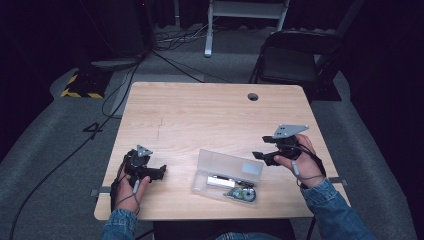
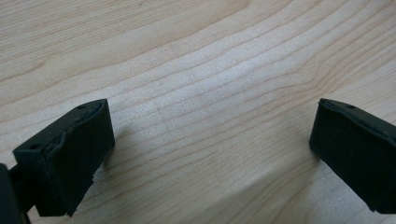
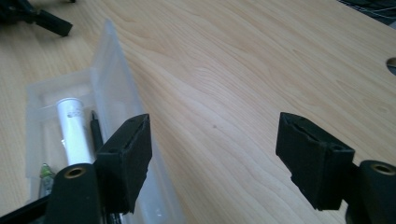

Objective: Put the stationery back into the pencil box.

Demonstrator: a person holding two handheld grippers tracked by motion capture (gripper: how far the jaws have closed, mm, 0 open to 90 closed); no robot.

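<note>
A clear plastic box (image 1: 204,184) lies open at the table's near middle, its lid (image 1: 230,162) standing up behind it. Inside are a white cylinder (image 1: 220,181), a black pen (image 3: 96,133) and a greenish item (image 1: 244,194). My right gripper (image 1: 260,150) is just right of the box, open, with nothing between its jaws. In the right gripper view (image 3: 215,158) the box (image 3: 35,100), the cylinder (image 3: 74,130) and the lid (image 3: 116,79) lie to the left. My left gripper (image 1: 162,172) rests near the front left, open over bare wood (image 2: 210,154).
The wooden table (image 1: 200,115) has a round cable hole (image 1: 253,96) at the back right. A black folding chair (image 1: 292,55) stands behind the table. Cables and a yellow-and-black striped base (image 1: 80,87) lie on the floor at the back left.
</note>
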